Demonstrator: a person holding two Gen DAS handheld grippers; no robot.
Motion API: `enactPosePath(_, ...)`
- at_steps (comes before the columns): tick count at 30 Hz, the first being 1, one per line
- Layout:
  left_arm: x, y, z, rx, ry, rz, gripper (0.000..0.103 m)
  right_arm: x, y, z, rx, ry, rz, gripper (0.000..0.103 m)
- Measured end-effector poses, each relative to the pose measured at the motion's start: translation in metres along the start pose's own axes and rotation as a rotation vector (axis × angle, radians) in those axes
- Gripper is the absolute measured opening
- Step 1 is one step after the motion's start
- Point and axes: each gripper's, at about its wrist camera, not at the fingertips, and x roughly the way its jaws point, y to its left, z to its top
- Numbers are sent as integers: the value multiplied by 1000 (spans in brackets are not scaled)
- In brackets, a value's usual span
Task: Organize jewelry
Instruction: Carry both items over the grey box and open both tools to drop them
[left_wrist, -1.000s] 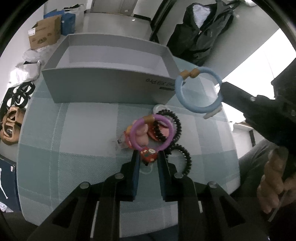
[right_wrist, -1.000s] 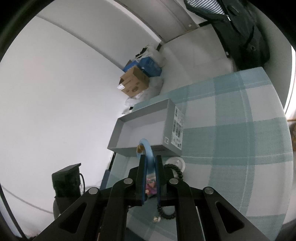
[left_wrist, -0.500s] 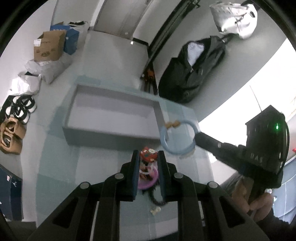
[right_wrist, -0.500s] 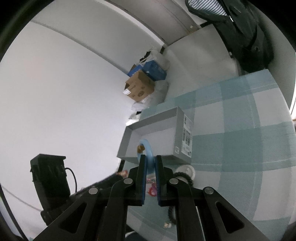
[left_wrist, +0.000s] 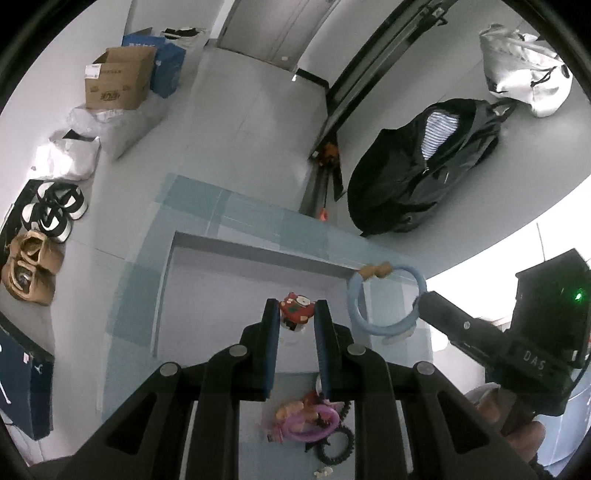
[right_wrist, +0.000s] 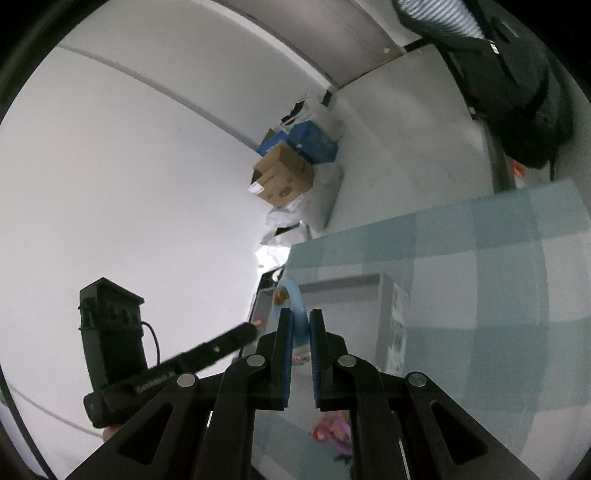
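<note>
I hold both grippers high above the checked tablecloth (left_wrist: 192, 206), and each one carries a piece. The left gripper (left_wrist: 293, 315) has its jaws clamped on a small red charm (left_wrist: 295, 303), which sits at the fingertips, over the grey box (left_wrist: 221, 266). The right gripper (right_wrist: 300, 325) is closed on the blue ring (right_wrist: 295, 299); in the left wrist view this ring (left_wrist: 384, 299) hangs at about 3 o'clock from the charm, near the right wall of the box, with a small brown bead on its top.

About the progress, my judgement is that the task is only at the beginning. The part of the box floor that I can see has nothing on it, although my own fingers hide some of it. Both held pieces are in the air, not yet put down.

On the cloth, at 6 o'clock from the left fingertips, a group of things lies unsorted — the purple ring (left_wrist: 314, 424), some pink pieces touching it, and a black spiral band (left_wrist: 334, 448) just beside. A tiny pale piece (left_wrist: 325, 470) lies near the bottom edge.

So two pieces are ready for release into the box, and at least four wait on the table — more may be hidden under the grippers.
</note>
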Motion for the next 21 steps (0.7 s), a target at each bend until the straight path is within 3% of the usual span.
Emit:
enactPosePath(10,26,12,11,-18,36,37,14,44,-8,9,-47,65,-50,8)
enactPosePath(21,38,14,9,8,77,86,14,56,-15,11,-53,93,-62,8)
